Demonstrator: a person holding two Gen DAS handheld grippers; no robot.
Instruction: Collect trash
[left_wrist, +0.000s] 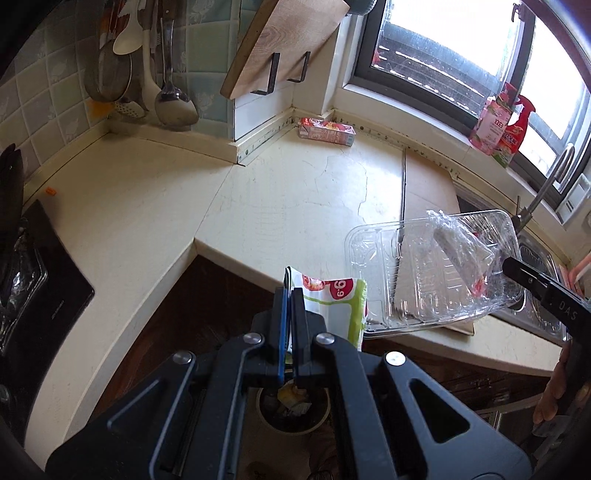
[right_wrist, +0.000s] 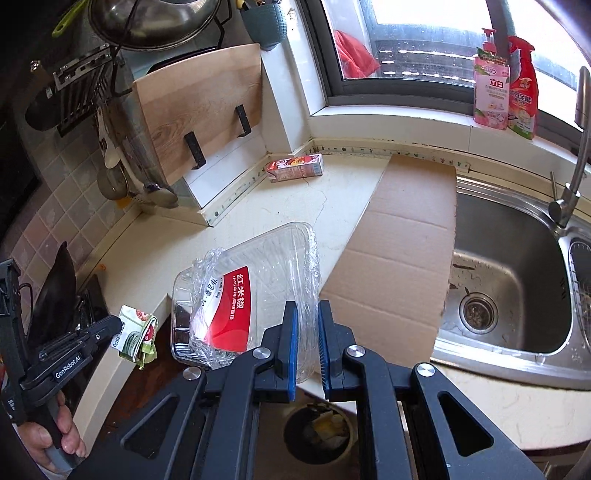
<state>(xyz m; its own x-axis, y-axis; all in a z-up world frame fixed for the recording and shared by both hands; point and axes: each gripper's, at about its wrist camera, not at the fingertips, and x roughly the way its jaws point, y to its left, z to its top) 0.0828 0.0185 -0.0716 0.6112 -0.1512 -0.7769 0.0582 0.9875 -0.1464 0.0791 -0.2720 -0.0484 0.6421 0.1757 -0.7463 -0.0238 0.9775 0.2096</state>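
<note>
My left gripper (left_wrist: 289, 293) is shut on a crumpled white, green and red wrapper (left_wrist: 332, 299), held just off the counter's front edge. The right wrist view shows the same gripper (right_wrist: 115, 322) and wrapper (right_wrist: 137, 334) at lower left, with a hand on the handle. My right gripper (right_wrist: 307, 308) is shut on the rim of a clear plastic tray (right_wrist: 255, 280) covered in film with a red label, tilted in the air. In the left wrist view the tray (left_wrist: 424, 273) hangs at the right. A round trash bin (right_wrist: 320, 428) with scraps stands on the floor below both grippers (left_wrist: 291, 406).
A red drink carton (right_wrist: 295, 168) lies at the back of the cream counter (left_wrist: 280, 199). A cardboard sheet (right_wrist: 402, 251) lies beside the steel sink (right_wrist: 509, 266). Two cleaner bottles (right_wrist: 504, 92) stand on the windowsill. A wooden cutting board (right_wrist: 199, 118) hangs on the wall. A black stove (left_wrist: 40, 280) sits at left.
</note>
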